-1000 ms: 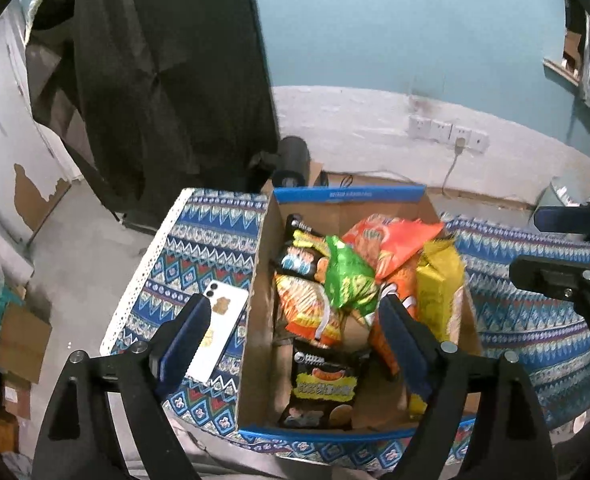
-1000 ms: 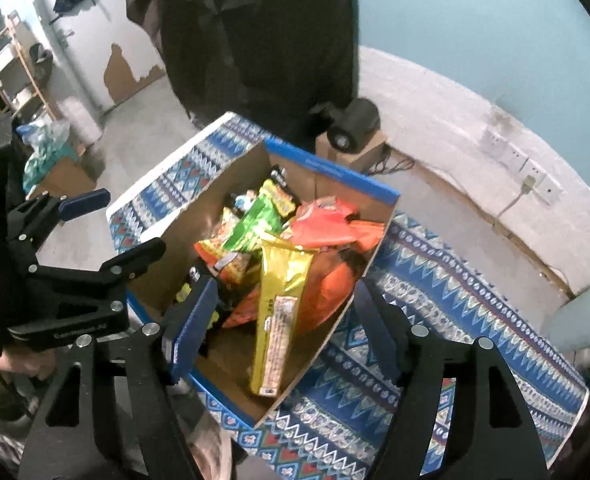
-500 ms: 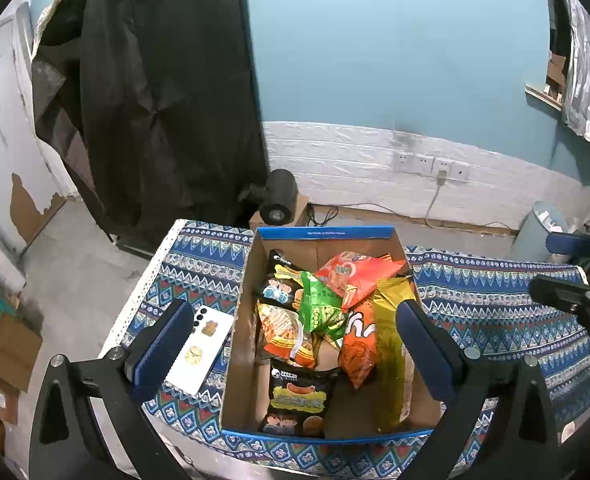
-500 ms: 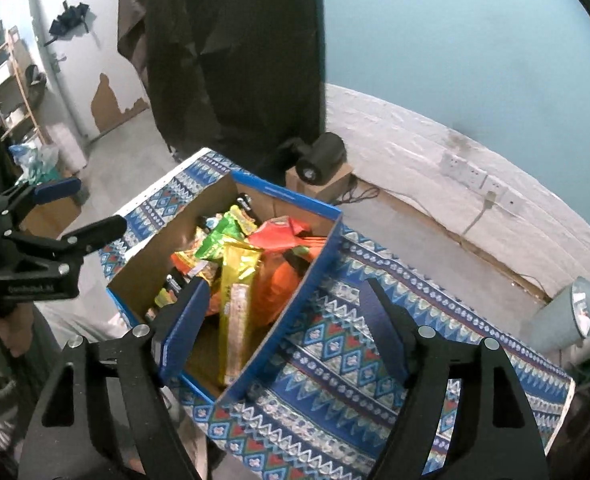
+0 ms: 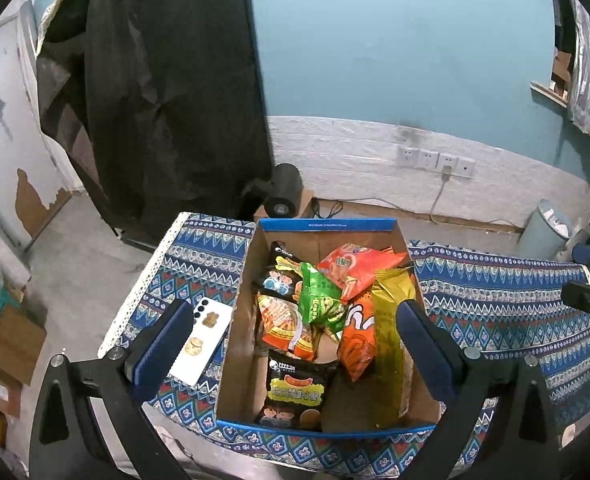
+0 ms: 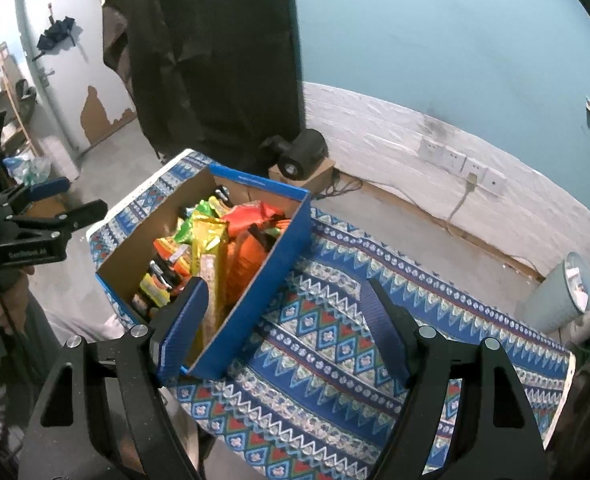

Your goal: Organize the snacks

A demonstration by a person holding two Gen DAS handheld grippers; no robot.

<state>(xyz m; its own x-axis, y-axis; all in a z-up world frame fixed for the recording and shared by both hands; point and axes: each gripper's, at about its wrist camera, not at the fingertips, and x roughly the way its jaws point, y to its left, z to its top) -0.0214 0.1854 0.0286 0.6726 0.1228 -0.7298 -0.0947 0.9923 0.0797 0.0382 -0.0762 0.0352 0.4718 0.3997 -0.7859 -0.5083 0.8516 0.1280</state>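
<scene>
A blue-edged cardboard box [image 5: 327, 225] sits on a table with a blue patterned cloth [image 5: 503, 312] and holds several snack packets: a gold one [image 5: 391, 344], an orange one [image 5: 357, 344], a green one [image 5: 319, 300], a black one [image 5: 295, 392]. My left gripper [image 5: 295, 356] is open and empty, held above the box's near end. My right gripper [image 6: 283, 332] is open and empty above the cloth, just right of the box [image 6: 255, 280]. The left gripper also shows in the right wrist view [image 6: 51, 220].
A white phone [image 5: 205, 340] lies on the cloth left of the box. A black cylinder on a small carton [image 5: 283, 196] stands on the floor behind the table. A grey bin [image 5: 547, 228] stands at the right. A dark coat [image 5: 167, 80] hangs behind.
Both grippers have pulled back and up from the box, so it looks smaller and farther. The right gripper has shifted right, over the cloth. The snacks have not moved.
</scene>
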